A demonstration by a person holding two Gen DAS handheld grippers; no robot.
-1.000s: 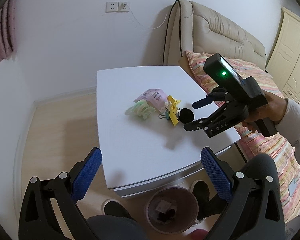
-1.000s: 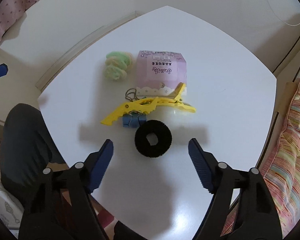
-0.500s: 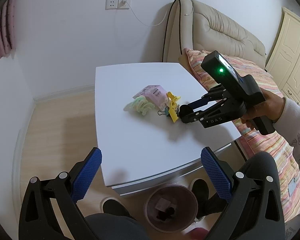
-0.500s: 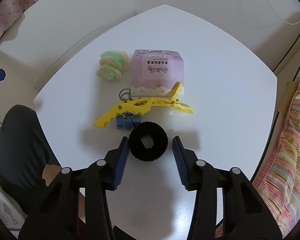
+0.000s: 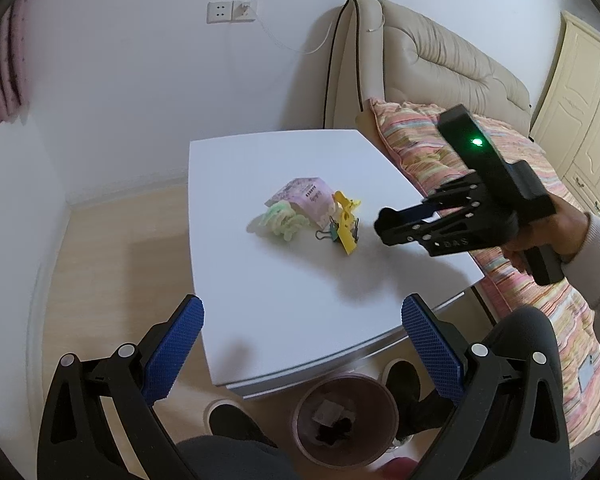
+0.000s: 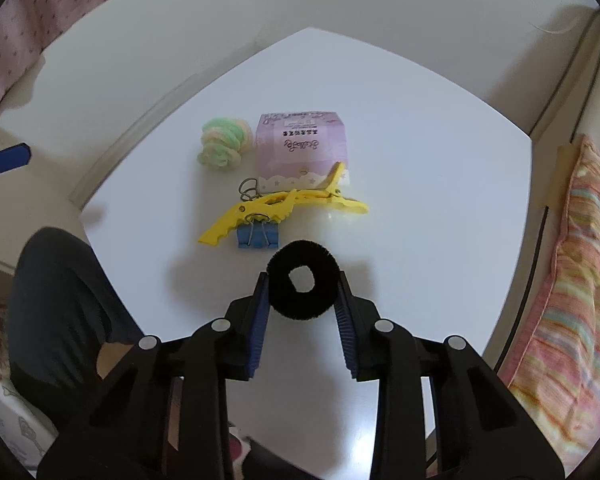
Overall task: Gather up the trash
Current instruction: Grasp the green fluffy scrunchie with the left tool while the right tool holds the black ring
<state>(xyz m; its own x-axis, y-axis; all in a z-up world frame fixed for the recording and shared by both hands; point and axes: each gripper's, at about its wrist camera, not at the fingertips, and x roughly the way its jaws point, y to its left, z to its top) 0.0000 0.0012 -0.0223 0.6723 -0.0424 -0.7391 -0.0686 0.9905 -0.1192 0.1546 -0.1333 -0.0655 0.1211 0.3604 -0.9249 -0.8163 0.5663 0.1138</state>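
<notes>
From the left wrist view, the job looks barely under way. A small heap waits on the white bench [image 5: 260, 280]: a green fluffy scrunchie [image 5: 282, 220], a pink packet [image 5: 306, 196], a yellow hair clip [image 5: 346, 220] and a binder clip [image 5: 332, 234] tucked against it. Down on the floor just beside the bench's near edge stands a bin [image 5: 344, 416] with a few dark scraps already in it. The left gripper [image 5: 302, 336] hangs low in front of the bench, fingers spread wide with nothing between them. Across the bench, the right gripper [image 5: 396, 222] is lifted clear of the surface, its shadow below it, something dark at its tip.

The right wrist view shows what that is: a black hair ring [image 6: 303, 280] pinched between the blue fingers [image 6: 260, 320], which press in on both its sides. The ring is off the bench, held flat, near the binder clip but apart from it. I'd say this piece is picked and needs carrying to the bin; the other four things lie untouched.
</notes>
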